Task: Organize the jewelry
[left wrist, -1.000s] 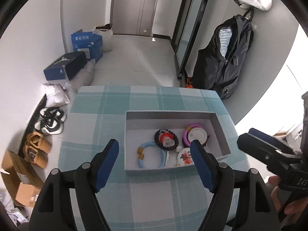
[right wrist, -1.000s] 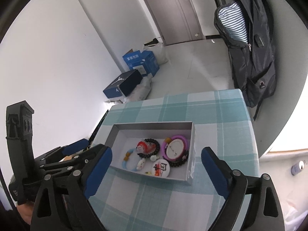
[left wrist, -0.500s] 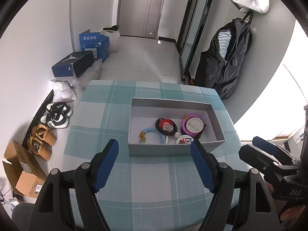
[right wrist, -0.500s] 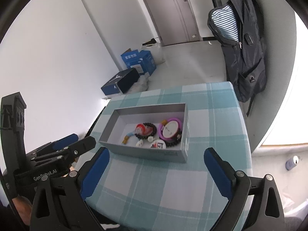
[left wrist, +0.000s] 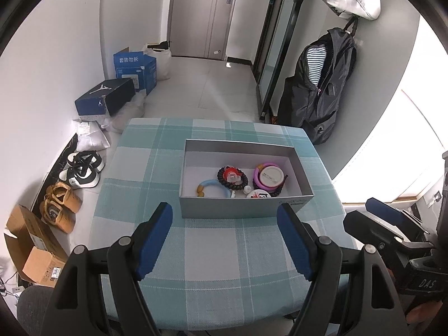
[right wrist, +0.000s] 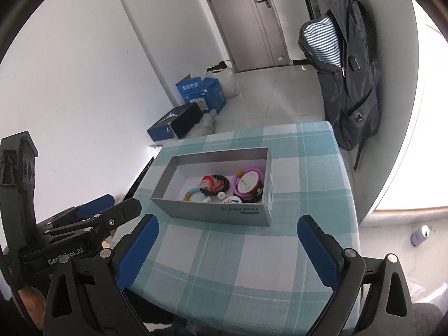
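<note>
Nearest to me the left gripper (left wrist: 224, 238) hangs over the front edge of the table (left wrist: 212, 254), its two blue-padded fingers (left wrist: 152, 240) spread wide with nothing between them, and the right gripper (right wrist: 226, 252) hovers beside it over the same checked teal cloth, likewise spread wide and empty. Just beyond both pairs of fingertips, apart from them and touching neither, stands the grey box (left wrist: 238, 210), an open shallow carton resting flat on the cloth around the middle of the table. From the left gripper the box sits straight ahead, roughly centred between the pads; from the right gripper it lies ahead and a little toward the left pad. All the jewelry is inside the box, gathered toward its right half: a pale blue bangle (left wrist: 214, 186) with amber beads lies nearest the front wall, a dark beaded bracelet (left wrist: 232, 177) with a red charm in its ring sits just behind it, a purple bangle (left wrist: 268, 177) around a white disc lies at the right, and a small round white piece (left wrist: 259, 195) with red marks rests against the front wall. Beyond the box, past the far table edge, a dark backpack (left wrist: 319, 95) hangs on the wall, and shoe boxes (left wrist: 106, 99) sit on the floor to the left.
</note>
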Motion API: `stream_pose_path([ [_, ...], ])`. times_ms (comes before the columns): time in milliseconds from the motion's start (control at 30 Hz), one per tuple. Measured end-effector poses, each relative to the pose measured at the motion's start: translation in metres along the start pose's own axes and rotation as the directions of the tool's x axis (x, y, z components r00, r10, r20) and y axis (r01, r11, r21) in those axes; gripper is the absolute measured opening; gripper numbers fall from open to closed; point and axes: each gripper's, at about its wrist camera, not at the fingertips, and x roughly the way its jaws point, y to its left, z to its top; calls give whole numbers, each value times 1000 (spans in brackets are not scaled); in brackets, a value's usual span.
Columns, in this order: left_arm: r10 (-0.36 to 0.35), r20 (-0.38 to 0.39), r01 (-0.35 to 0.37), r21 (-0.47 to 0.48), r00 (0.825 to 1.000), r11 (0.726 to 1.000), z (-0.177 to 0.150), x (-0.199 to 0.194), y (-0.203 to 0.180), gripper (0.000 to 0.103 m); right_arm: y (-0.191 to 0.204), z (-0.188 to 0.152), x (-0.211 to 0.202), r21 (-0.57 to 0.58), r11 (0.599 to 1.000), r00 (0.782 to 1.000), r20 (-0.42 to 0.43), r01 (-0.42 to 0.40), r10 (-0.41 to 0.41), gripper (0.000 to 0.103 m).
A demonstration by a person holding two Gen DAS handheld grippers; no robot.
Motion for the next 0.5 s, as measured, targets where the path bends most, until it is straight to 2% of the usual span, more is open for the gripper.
stream_pose_path([
  [500, 29, 28, -28, -15, 999, 999, 0, -8, -1, 73, 3, 2, -5, -12, 1000, 1000, 14, 3, -3, 100],
])
